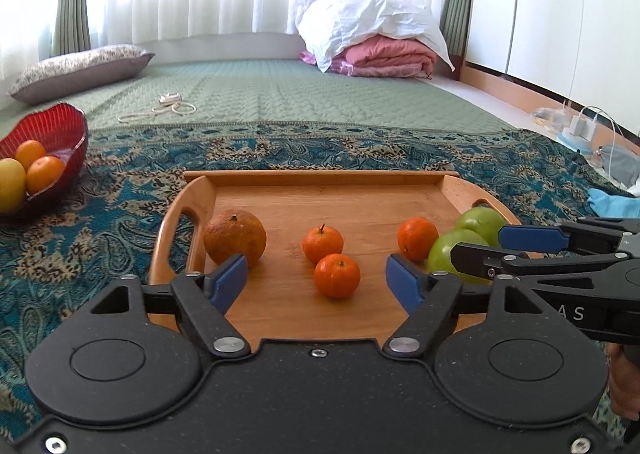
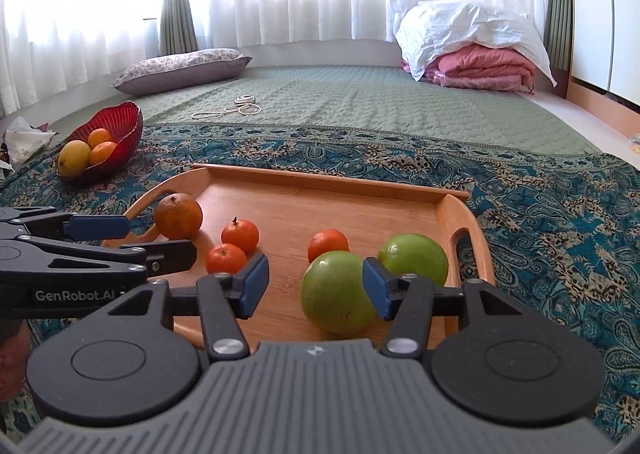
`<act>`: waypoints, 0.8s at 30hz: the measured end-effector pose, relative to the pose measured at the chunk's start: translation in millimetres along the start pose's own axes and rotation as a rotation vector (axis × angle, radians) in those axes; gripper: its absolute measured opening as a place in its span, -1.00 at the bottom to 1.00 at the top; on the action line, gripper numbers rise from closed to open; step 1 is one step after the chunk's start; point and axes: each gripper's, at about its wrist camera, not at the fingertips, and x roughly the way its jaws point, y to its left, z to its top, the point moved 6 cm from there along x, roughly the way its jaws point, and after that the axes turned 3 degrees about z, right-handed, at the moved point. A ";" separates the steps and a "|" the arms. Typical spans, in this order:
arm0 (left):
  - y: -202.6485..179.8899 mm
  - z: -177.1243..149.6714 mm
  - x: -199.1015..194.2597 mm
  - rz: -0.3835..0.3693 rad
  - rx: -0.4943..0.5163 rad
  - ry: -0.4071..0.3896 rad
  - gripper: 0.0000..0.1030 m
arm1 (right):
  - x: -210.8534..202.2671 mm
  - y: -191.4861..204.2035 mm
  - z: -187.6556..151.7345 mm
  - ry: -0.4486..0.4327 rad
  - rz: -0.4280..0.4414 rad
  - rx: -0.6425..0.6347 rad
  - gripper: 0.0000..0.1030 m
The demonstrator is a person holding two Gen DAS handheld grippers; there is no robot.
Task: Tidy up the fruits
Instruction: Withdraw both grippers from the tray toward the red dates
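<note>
Both the left gripper (image 1: 317,281) and the right gripper (image 2: 316,284) were seen spread, nothing pinched. Fruits lay on the wooden tray (image 1: 320,178). "GenRobot.AI" (image 2: 75,296) was readable only in the right view, crumpled paper (image 2: 22,137) left of the tray.

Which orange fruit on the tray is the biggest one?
The orange by the tray's left handle. It is bigger and duller, with brownish patches, while the three small ones are bright and smooth.
</note>
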 end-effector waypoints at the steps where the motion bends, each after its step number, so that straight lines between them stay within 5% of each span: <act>1: -0.3 -2.1 -4.4 0.001 0.004 -0.009 0.54 | -2.8 0.2 -2.4 -0.005 -0.001 0.001 0.39; 11: -4.0 -32.5 -34.1 0.017 0.048 -0.039 0.78 | -26.7 4.0 -35.5 -0.036 -0.026 -0.014 0.68; 24: -5.6 -85.2 -47.7 0.042 0.018 -0.002 0.89 | -43.9 11.8 -81.9 -0.043 -0.093 -0.038 0.75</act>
